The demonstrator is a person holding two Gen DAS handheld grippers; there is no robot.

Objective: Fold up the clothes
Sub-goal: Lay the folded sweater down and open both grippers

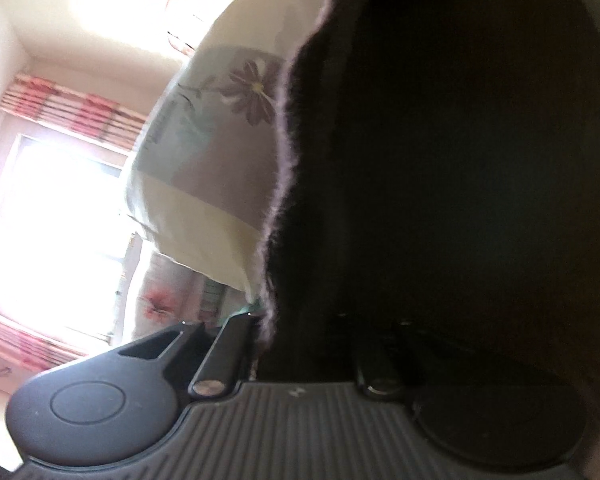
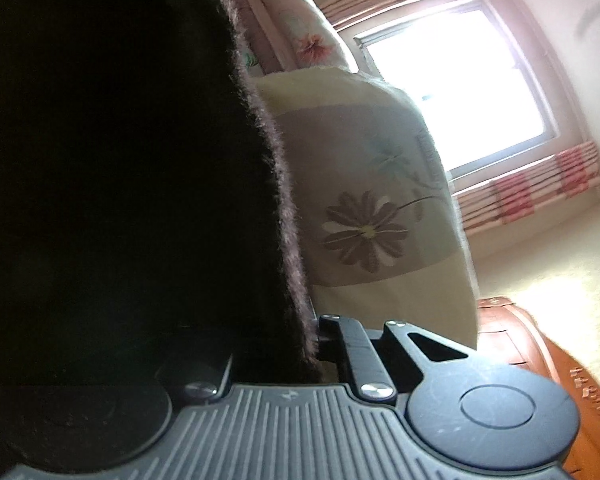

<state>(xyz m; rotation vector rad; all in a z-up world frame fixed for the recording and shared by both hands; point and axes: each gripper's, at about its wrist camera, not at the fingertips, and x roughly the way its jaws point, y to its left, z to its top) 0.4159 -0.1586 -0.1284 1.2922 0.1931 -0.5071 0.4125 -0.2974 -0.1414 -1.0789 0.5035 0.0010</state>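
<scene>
A dark, fuzzy garment (image 1: pixel 440 160) fills the right half of the left wrist view and rises out from between the jaws of my left gripper (image 1: pixel 300 332), which looks shut on it. Its left finger (image 1: pixel 224 352) shows; the other finger and both tips are buried in cloth. In the right wrist view the same dark garment (image 2: pixel 120 160) covers the left half. My right gripper (image 2: pixel 284 344) looks shut on its furry edge, with only the right finger (image 2: pixel 360 356) showing. Both cameras are tilted sideways.
A bed with a pale quilt printed with a purple flower (image 1: pixel 220 140) (image 2: pixel 364 224) lies behind the garment. A pillow with a pink flower (image 2: pixel 312 44), a wooden headboard (image 2: pixel 540 360) (image 1: pixel 204 0) and a bright window with red-striped curtains (image 1: pixel 60 220) (image 2: pixel 460 88) are beyond.
</scene>
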